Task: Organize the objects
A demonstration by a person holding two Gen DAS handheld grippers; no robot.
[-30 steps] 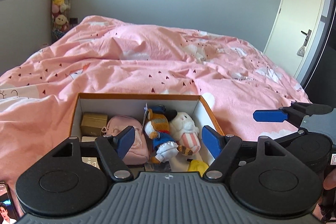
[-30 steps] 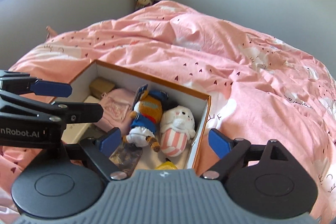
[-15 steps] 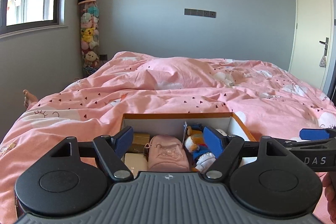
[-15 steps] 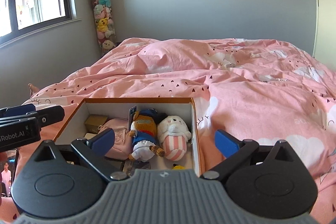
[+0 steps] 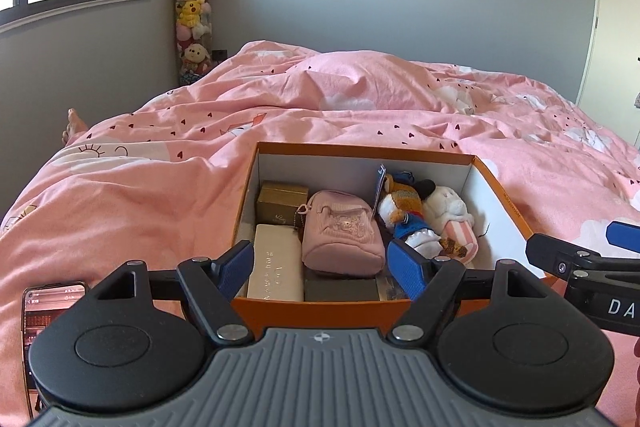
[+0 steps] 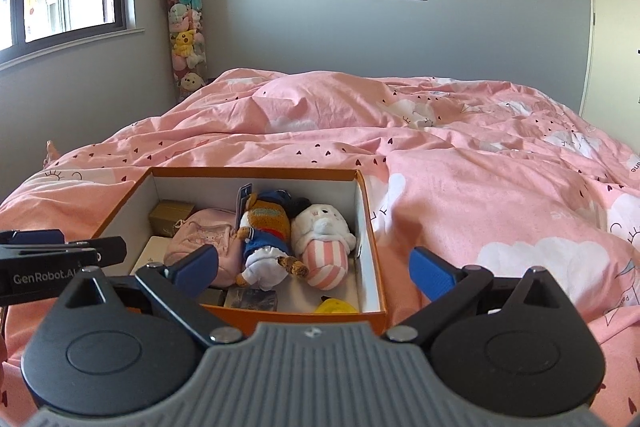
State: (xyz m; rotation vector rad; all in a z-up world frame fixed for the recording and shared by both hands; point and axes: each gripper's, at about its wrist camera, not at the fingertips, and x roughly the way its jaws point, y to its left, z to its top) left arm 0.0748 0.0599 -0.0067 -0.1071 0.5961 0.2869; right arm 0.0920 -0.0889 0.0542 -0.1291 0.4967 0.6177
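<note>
Orange box (image 5: 512, 211) of toys sits on the pink duvet (image 6: 480, 187). Your left gripper (image 5: 322, 261) and right gripper (image 6: 314, 269) tilt down over its near edge, jaws apart, empty.

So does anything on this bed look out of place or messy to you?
One thing: a phone lies loose on the pink duvet to the left of the orange box, its screen lit, while everything else sits packed inside the box. The duvet is rumpled. Nothing looks spilled or damaged.
</note>
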